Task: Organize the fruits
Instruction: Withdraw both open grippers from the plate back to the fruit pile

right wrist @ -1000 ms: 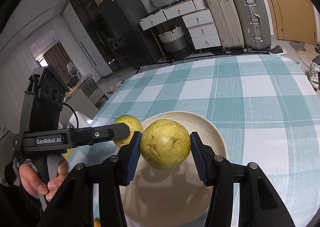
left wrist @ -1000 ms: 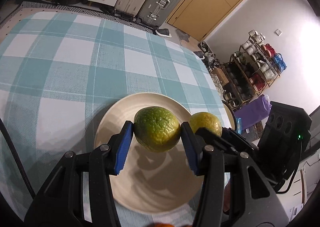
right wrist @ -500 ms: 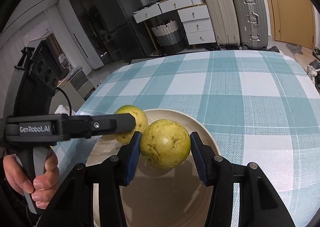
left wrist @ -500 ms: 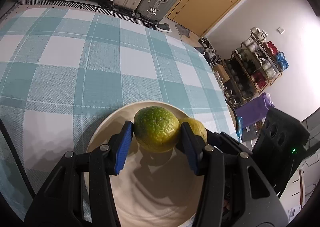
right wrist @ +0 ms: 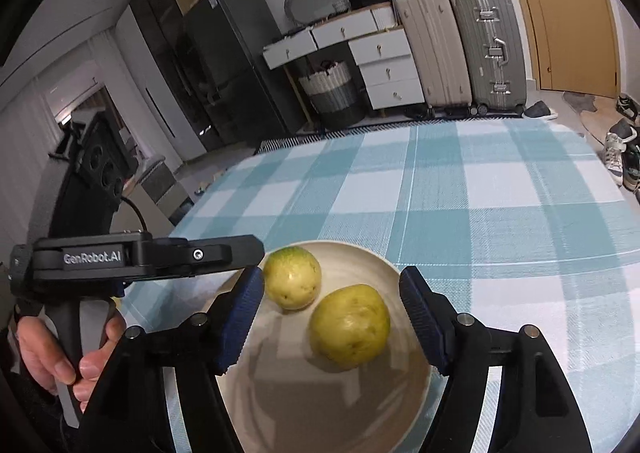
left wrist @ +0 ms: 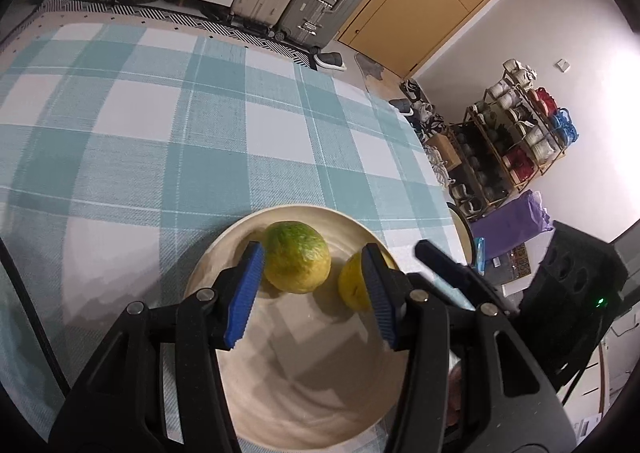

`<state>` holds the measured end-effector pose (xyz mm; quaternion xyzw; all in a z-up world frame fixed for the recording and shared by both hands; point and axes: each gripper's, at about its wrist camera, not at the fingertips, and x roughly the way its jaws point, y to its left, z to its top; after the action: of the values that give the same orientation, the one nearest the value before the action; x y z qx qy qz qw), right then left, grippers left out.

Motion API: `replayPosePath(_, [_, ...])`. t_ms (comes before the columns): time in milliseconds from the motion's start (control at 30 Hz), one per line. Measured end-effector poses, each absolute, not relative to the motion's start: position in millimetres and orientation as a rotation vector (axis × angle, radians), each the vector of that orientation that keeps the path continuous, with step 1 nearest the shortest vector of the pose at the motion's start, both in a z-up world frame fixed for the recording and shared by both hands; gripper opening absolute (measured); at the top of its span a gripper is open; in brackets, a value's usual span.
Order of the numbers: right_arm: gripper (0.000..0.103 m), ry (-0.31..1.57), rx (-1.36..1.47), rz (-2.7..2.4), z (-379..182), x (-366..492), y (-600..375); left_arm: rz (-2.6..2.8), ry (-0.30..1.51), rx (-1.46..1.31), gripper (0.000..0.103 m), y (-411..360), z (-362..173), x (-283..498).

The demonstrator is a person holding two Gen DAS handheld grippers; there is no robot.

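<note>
Nearest in the right wrist view, the right gripper (right wrist: 332,293) stands wide and released. Its jaws have just been opening, and the yellow fruit (right wrist: 350,327) lies between the two blue pads (right wrist: 420,313) with a clear gap on either side, resting on the cream plate (right wrist: 320,401). To the left in that view a person's hand (right wrist: 48,353) is wrapped round the handle of the left gripper (right wrist: 256,253), whose black finger reaches in level over the plate's rim, its tip right against the greener fruit (right wrist: 294,277). The left wrist view shows the left gripper (left wrist: 311,253) tilted down over the same plate (left wrist: 304,381), its jaws part open and clamping nothing. The greener fruit (left wrist: 298,257) sits on the plate at the fingertips; the left-hand pad (left wrist: 244,293) seems to touch its side, while the right-hand pad stands plainly apart from it. The yellow fruit (left wrist: 352,285) shows just beyond that right-hand pad, half hidden behind it. The two fruits lie near each other on the far half of the plate, apart. The plate rests on a teal-and-white checked tablecloth (right wrist: 480,193) that runs on to the far table edge. Beyond it, suitcases (right wrist: 488,53) stand against the wall beside a wooden door (right wrist: 568,13).
</note>
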<state>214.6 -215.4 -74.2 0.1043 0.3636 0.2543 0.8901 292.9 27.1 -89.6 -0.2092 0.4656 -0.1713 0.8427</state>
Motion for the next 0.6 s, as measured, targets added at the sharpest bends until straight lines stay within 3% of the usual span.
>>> replayPosePath(367, [0.077,0.702,0.191,0.478,-43,177,-227,-0.257,0.936,-0.289,0.047,27,-61,237])
replayPosePath(533, [0.088,0.659,0.175,0.472,-28,153,-228,-0.192,0.894,-0.207,0.047,26,-48,204])
replayPosePath(600, [0.090,0.647,0.164,0.470,-23,145,-228,-0.165,0.866,-0.173,0.053,25,-40,190])
